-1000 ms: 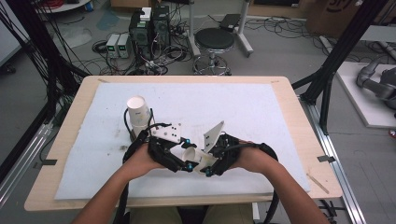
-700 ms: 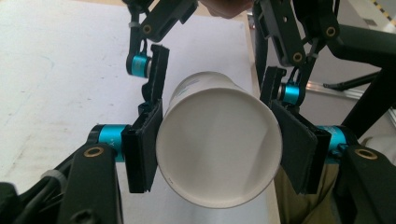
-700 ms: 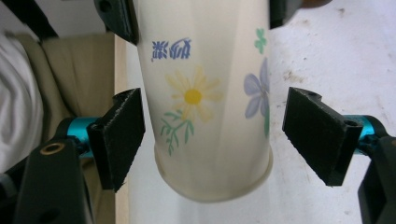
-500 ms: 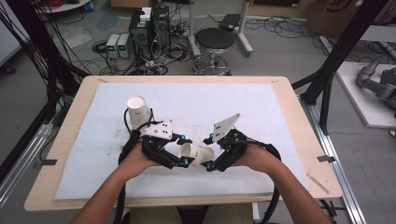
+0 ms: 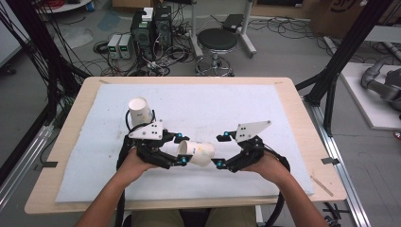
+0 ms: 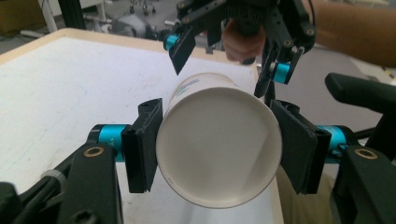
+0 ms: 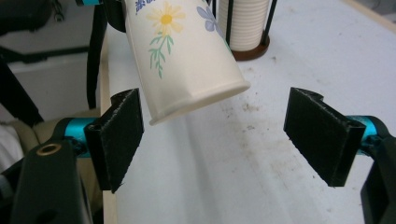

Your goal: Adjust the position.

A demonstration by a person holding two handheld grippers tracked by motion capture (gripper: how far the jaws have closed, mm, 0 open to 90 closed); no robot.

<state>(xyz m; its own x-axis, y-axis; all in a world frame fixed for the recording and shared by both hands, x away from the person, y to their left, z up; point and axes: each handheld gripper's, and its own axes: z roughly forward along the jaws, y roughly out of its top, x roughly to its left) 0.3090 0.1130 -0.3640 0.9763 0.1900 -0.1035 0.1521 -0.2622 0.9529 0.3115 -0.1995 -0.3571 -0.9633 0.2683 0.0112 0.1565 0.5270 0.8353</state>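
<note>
left tongs [image 5: 182, 150]: black frame, cyan jaw collars, brass screws, grey three-cornered plate | right tongs [image 5: 220, 150]: same build, black cable | forearms bare, no sleeves

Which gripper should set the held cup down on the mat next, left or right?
Left, probably. The left gripper is already clamped on the paper cup near its rim, above the white mat. The right gripper is open and grips nothing; the cup's base sits off toward its left jaw.
</note>
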